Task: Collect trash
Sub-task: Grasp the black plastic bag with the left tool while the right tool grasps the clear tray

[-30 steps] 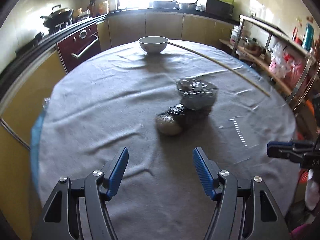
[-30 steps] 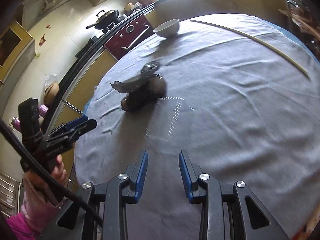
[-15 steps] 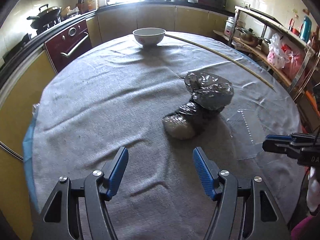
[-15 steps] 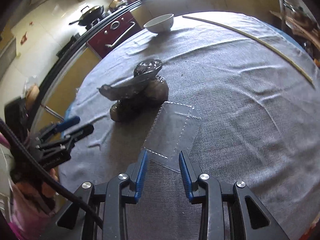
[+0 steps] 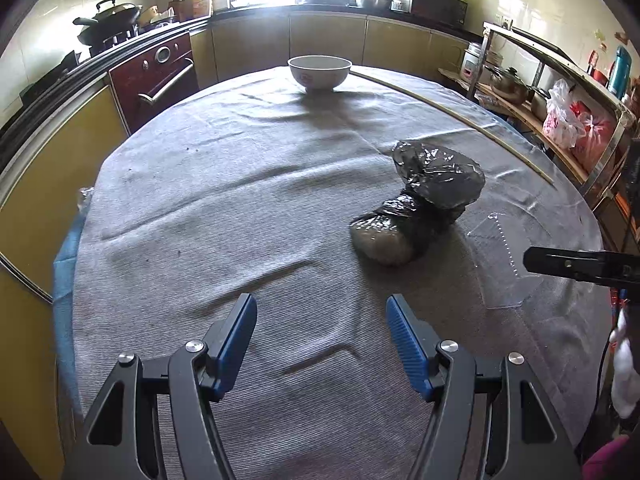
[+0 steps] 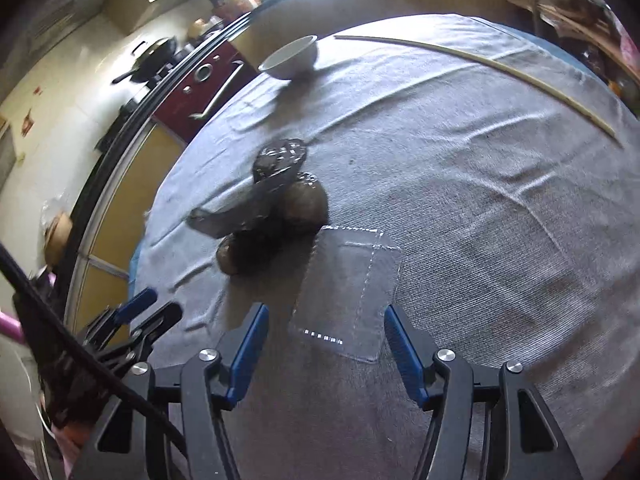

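A dark crumpled plastic bag (image 5: 420,204) (image 6: 272,208) lies on the grey tablecloth, its bulging end nearest me in the left wrist view. Beside it lies a flat clear plastic wrapper (image 6: 348,292) (image 5: 500,264). My right gripper (image 6: 324,336) hangs just above the wrapper's near edge; its jaws are opening, the wrapper lies between them, and the pads do not touch it. My left gripper (image 5: 320,332) stands open over bare cloth, short of the bag and to its left, with nothing between its fingers. Each gripper shows at the other view's edge.
A white bowl (image 5: 319,73) (image 6: 290,58) stands at the far side of the round table (image 5: 180,208). A long thin stick (image 5: 452,114) (image 6: 480,68) lies across the far right. Cabinets, an oven and a metal shelf rack (image 5: 552,92) ring the table.
My right gripper's jaws have spread from nearly shut to wide apart and it has moved in over the clear wrapper. My left gripper has come closer to the bag, still open.
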